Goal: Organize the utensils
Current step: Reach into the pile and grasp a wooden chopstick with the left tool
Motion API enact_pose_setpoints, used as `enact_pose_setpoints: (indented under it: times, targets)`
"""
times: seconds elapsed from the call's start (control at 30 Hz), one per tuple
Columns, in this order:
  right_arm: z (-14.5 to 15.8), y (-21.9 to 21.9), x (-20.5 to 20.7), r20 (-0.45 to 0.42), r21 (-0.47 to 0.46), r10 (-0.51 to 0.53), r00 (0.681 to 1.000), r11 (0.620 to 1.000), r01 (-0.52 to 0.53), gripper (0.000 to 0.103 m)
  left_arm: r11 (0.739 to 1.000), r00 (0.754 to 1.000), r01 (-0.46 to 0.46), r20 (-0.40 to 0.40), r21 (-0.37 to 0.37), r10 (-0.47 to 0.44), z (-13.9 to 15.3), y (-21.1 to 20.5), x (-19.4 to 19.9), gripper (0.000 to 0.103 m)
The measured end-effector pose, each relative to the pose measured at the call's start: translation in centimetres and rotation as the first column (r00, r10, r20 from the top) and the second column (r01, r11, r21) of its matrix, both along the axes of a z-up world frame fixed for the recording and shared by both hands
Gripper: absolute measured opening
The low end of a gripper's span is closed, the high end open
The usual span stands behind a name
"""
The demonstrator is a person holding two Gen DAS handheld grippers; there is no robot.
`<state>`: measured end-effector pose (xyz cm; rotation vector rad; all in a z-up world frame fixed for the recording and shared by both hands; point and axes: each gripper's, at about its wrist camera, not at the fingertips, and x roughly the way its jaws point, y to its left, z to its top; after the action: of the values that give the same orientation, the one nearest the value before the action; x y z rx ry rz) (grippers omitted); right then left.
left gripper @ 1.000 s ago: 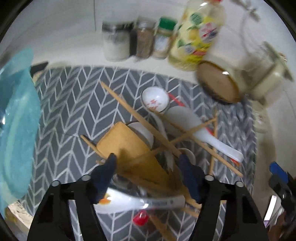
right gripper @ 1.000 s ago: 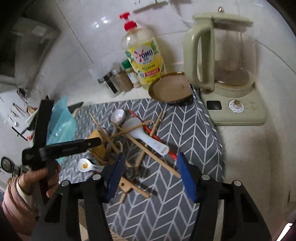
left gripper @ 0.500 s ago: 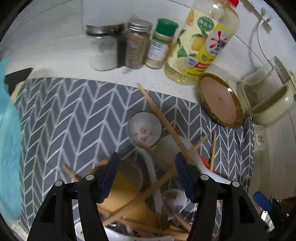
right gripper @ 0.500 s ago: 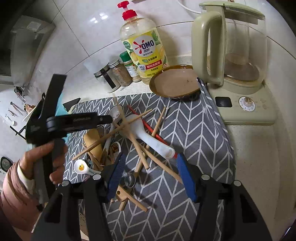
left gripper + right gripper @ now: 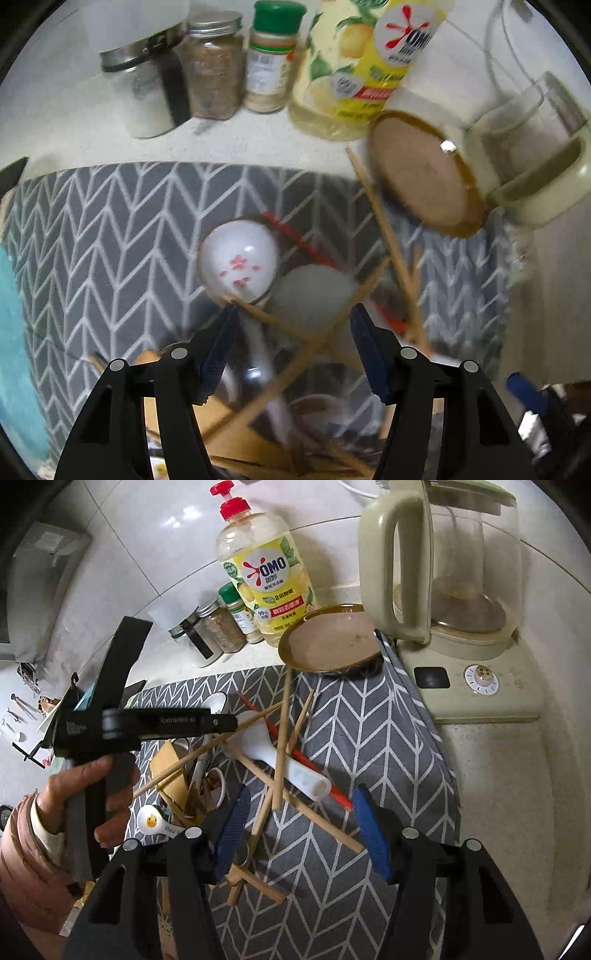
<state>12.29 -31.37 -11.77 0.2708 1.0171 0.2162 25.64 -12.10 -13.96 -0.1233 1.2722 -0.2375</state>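
A heap of utensils lies on a grey chevron mat (image 5: 354,738): wooden chopsticks (image 5: 282,738), a red chopstick (image 5: 314,770), a white rice paddle (image 5: 291,768), a wooden spatula (image 5: 168,771) and a small duck-print spoon (image 5: 151,819). My left gripper (image 5: 294,308) hangs open over the heap, its fingers either side of the paddle's blade (image 5: 314,295) and crossed chopsticks (image 5: 321,332). A white flower-print spoon (image 5: 240,264) sits just beyond its left fingertip. My right gripper (image 5: 302,794) stands open above the paddle's handle and chopsticks, touching nothing. A hand (image 5: 81,786) holds the left tool.
Behind the mat stand spice jars (image 5: 214,66), a yellow dish-soap bottle (image 5: 266,579), a brown plate (image 5: 332,642) and a pale green kettle (image 5: 443,572) on its base. A teal cloth (image 5: 14,332) lies at the mat's left edge. Bare counter runs to the right.
My left gripper moved toward the back of the mat, past the wooden spatula, and now hovers at the flower spoon and paddle. The right gripper stayed almost still.
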Motion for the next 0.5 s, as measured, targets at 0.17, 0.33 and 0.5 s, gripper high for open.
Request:
enact_pose_setpoints:
  times: [0.17, 0.33, 0.5]
  targets:
    - [0.7, -0.6, 0.0, 0.012, -0.011, -0.019, 1.000, 1.000, 0.019, 0.057, 0.994, 0.994, 0.108, 0.028, 0.004, -0.108, 0.7, -3.8, 0.0, 0.063]
    - [1.0, -1.6, 0.0, 0.011, -0.012, -0.043, 0.999, 0.999, 0.043, 0.057, 0.984, 0.985, 0.171, 0.000, -0.040, -0.171, 0.0, -7.2, -0.9, 0.063]
    - [0.9, -2.3, -0.2, 0.001, -0.011, -0.053, 0.999, 0.999, 0.053, 0.057, 0.984, 0.984, 0.179, -0.012, -0.023, -0.180, -1.1, -9.8, -0.3, 0.060]
